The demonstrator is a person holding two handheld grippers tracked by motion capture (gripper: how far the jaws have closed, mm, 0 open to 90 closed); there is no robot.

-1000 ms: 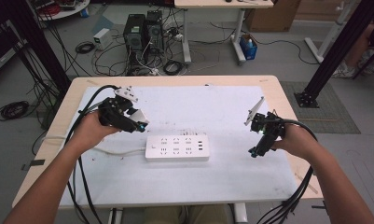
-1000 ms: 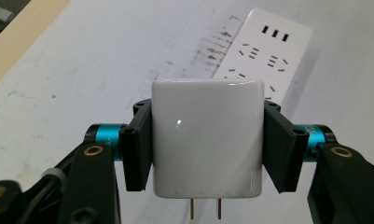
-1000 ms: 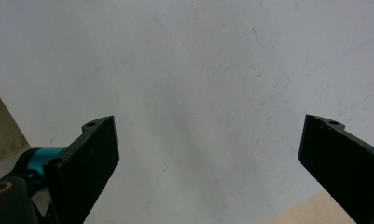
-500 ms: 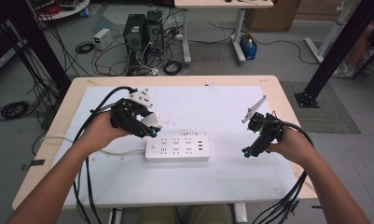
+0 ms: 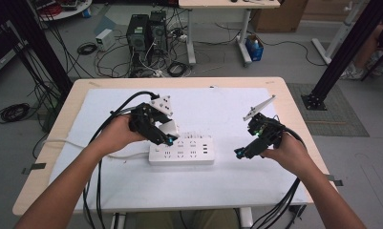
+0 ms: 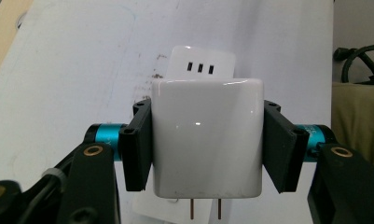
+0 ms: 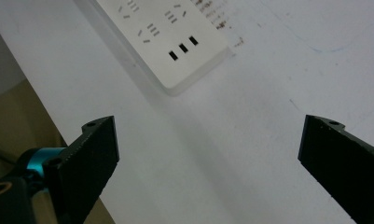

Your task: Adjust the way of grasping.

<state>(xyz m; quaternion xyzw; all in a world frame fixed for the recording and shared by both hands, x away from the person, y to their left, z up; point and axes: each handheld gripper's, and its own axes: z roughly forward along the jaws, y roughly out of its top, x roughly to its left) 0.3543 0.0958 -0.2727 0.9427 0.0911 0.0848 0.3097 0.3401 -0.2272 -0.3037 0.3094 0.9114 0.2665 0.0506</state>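
The left hand-held gripper [image 6: 207, 154] is clamped on a white plug-in charger [image 6: 207, 135], held by its two side faces, with the two metal prongs [image 6: 205, 211] pointed down toward the white power strip [image 5: 182, 151]. In the high view the charger [image 5: 168, 129] is carried just above the strip's left end, so the sockets lie directly below and slightly ahead of the prongs. The strip's long axis runs left to right across the counter [image 5: 60, 143]. The right hand-held gripper [image 5: 241, 153] is held with its jaws wide apart and nothing between them, beside the strip's right end, near but apart from it. The left hand is judged to be the nearer for insertion.
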